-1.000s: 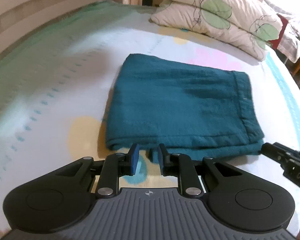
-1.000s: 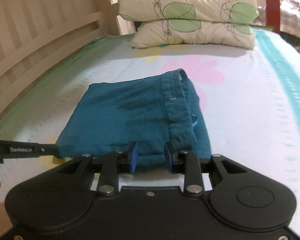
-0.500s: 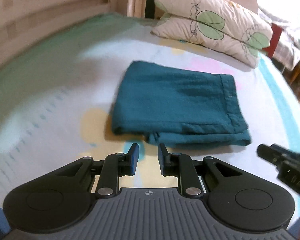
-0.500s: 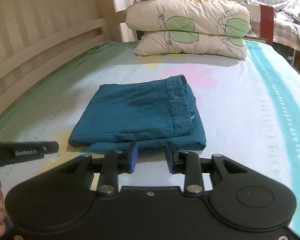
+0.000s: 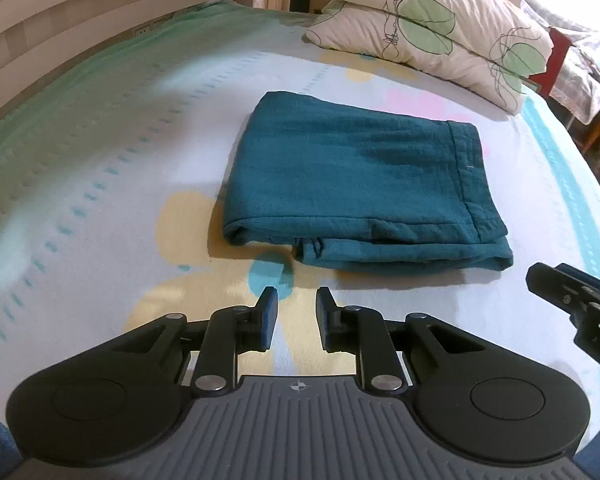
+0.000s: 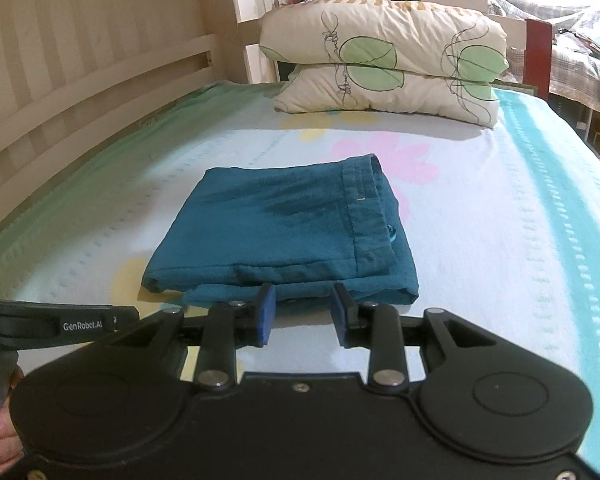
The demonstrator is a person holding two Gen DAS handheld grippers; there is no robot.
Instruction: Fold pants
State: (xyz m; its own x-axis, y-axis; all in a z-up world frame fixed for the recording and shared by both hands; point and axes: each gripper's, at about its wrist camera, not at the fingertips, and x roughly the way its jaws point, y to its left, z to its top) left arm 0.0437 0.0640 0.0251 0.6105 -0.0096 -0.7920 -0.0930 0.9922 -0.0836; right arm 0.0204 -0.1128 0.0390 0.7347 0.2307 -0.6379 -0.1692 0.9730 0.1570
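Teal pants (image 5: 352, 188) folded into a flat rectangle, lying mid-bed on floral sheet (image 5: 100, 200), two stacked pillows (image 6: 384, 64) beyond, left gripper (image 5: 293, 312) narrowly parted and empty, right gripper (image 6: 302, 308) moderately parted and empty, both short of the near fold.

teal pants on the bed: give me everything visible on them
The teal pants are folded into a thick rectangular stack of soft, slightly crinkled woven cloth. The stitched waistband runs along the right side, with a small light-blue loop poking out there. Layered fold edges face the cameras, the bottom layer sticking out. They lie flat on the flower-print bedsheet, and nothing else touches them.
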